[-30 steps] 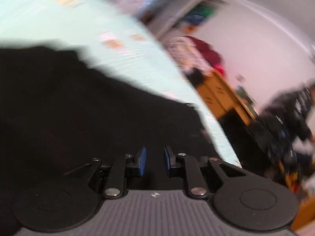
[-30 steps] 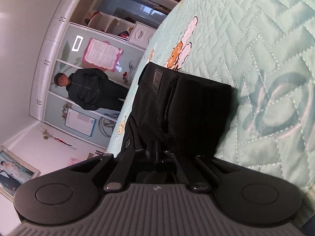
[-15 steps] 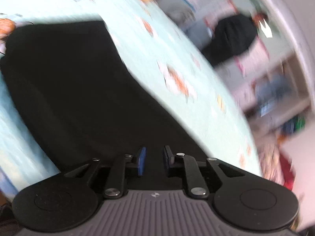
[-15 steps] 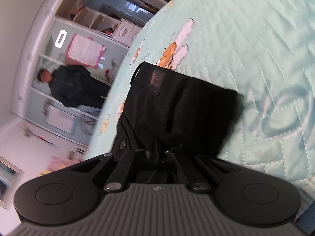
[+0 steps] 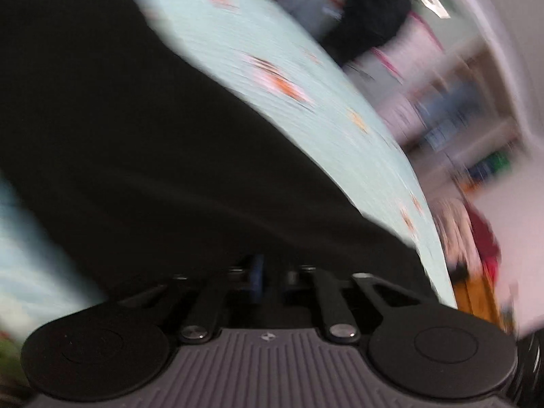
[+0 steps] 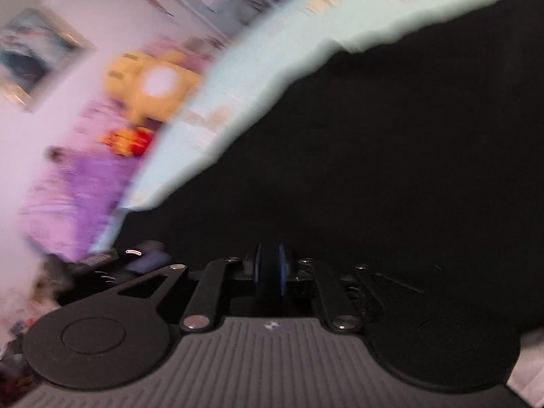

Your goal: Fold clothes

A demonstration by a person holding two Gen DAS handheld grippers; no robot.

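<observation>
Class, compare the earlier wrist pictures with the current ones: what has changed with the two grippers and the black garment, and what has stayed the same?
The left gripper had its blue pads apart over the black garment; now they have closed on its edge. The right gripper's view has swung: the folded bundle on the quilt now fills the frame, blurred. Unchanged: the right gripper stays shut on the cloth, and the garment remains on the quilt.
</observation>
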